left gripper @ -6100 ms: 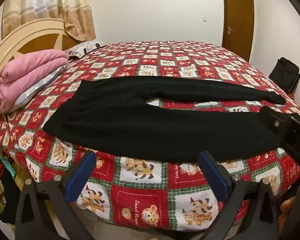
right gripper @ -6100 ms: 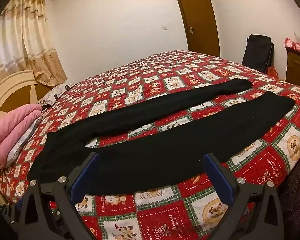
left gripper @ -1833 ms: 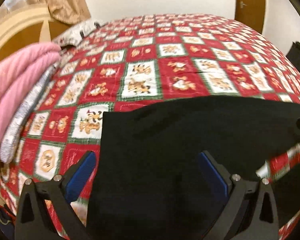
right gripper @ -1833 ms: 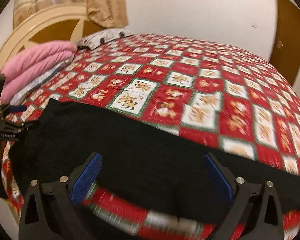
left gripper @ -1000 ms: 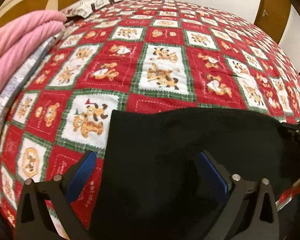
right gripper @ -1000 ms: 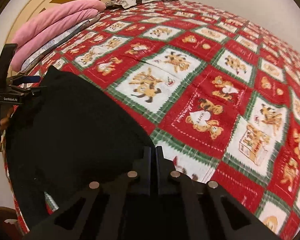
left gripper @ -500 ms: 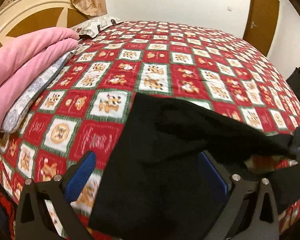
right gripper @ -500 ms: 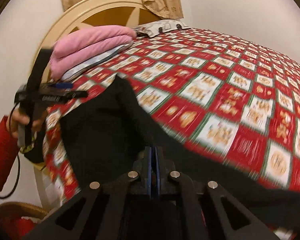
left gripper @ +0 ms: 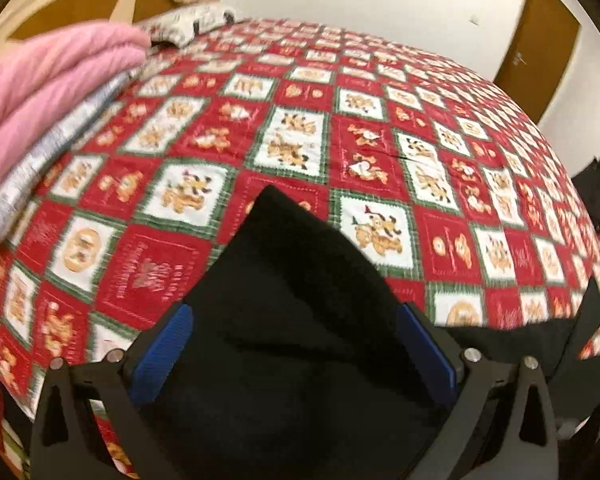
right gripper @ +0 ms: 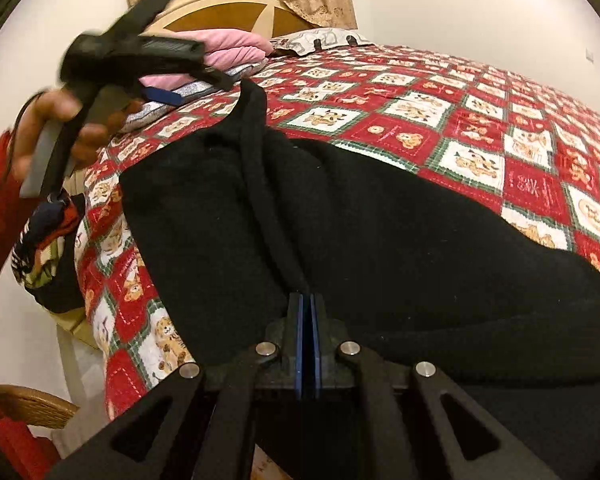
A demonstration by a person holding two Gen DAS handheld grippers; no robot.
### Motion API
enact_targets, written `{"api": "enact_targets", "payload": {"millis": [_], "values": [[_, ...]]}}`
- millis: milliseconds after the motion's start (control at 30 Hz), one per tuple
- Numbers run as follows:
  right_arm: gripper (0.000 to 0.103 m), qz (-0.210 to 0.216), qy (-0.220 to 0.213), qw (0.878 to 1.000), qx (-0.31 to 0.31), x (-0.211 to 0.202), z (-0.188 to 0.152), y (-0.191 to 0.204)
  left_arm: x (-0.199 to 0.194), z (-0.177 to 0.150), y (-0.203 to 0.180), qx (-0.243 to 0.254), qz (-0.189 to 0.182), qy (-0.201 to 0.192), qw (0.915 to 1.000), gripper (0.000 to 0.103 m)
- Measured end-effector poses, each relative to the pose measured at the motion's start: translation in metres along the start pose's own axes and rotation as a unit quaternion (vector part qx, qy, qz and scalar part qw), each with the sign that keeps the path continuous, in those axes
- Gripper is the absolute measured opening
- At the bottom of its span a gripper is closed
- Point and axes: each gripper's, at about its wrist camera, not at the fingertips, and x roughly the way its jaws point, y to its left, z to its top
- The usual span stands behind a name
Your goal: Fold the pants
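Now the right gripper (right gripper: 307, 312), clamped on the pants (right gripper: 380, 240), has dragged them toward the headboard.

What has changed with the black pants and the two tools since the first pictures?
The black pants, first lying flat with both legs apart on the bed, are now bunched and doubled over. The right tool, open before, has shut on a fold of the pants and pulled it up toward the headboard side. The left tool remains open, with fabric between its pads. The pink blanket has not moved.
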Motion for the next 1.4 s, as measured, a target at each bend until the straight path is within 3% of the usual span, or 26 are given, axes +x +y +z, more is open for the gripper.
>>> {"api": "enact_targets", "payload": {"millis": [133, 267, 367, 400, 433, 500, 567, 633, 800, 900, 967, 1067, 1267, 1400], "values": [[0.004, -0.019, -0.007, 0.999, -0.025, 0.000, -0.003, 0.008, 0.014, 0.023, -0.004, -0.041, -0.007, 0.012, 0.9991, 0.103], [0.004, -0.027, -0.013, 0.999, -0.035, 0.001, -0.005, 0.010, 0.040, 0.039, -0.017, -0.026, 0.040, 0.030, 0.9984, 0.103], [0.004, -0.033, -0.016, 0.998, -0.045, 0.000, -0.007, 0.013, 0.062, 0.041, -0.016, -0.026, 0.050, 0.054, 0.9970, 0.103], [0.004, -0.035, -0.018, 0.998, -0.048, 0.000, -0.008, 0.014, 0.067, 0.041, -0.015, -0.029, 0.055, 0.060, 0.9962, 0.096], [0.004, -0.038, -0.019, 0.998, -0.050, 0.001, -0.008, 0.014, 0.071, 0.039, -0.013, -0.034, 0.055, 0.068, 0.9956, 0.078], [0.004, -0.041, -0.020, 0.998, -0.046, 0.000, -0.008, 0.014, 0.072, 0.035, -0.008, -0.043, 0.036, 0.078, 0.9954, 0.058], [0.004, -0.041, -0.025, 0.998, -0.034, -0.003, -0.007, 0.012, 0.067, 0.031, -0.004, -0.041, 0.021, 0.072, 0.9963, 0.048], [0.004, -0.038, -0.038, 0.998, -0.012, -0.010, -0.003, 0.006, 0.054, 0.026, -0.001, -0.035, -0.004, 0.057, 0.9978, 0.025], [0.004, -0.028, -0.087, 0.995, 0.034, -0.045, 0.014, 0.000, -0.005, 0.008, 0.015, -0.060, -0.055, -0.015, 0.9966, 0.023], [0.004, -0.028, -0.100, 0.994, 0.027, -0.064, 0.017, 0.010, -0.047, -0.020, 0.026, -0.056, -0.059, -0.056, 0.9951, 0.023], [0.004, -0.022, -0.092, 0.995, 0.024, -0.070, 0.013, 0.016, -0.059, -0.038, 0.031, -0.050, -0.052, -0.062, 0.9955, 0.023], [0.004, -0.012, -0.073, 0.997, 0.018, -0.072, -0.003, 0.026, -0.057, -0.066, 0.043, -0.050, -0.036, -0.053, 0.9966, 0.023], [0.004, -0.035, -0.037, 0.999, -0.018, -0.054, -0.038, 0.049, -0.029, -0.114, 0.064, -0.073, -0.003, -0.037, 0.9967, 0.025], [0.004, -0.066, -0.021, 0.997, -0.044, -0.039, -0.051, 0.057, -0.019, -0.131, 0.075, -0.092, -0.024, -0.061, 0.9936, 0.029]]}}
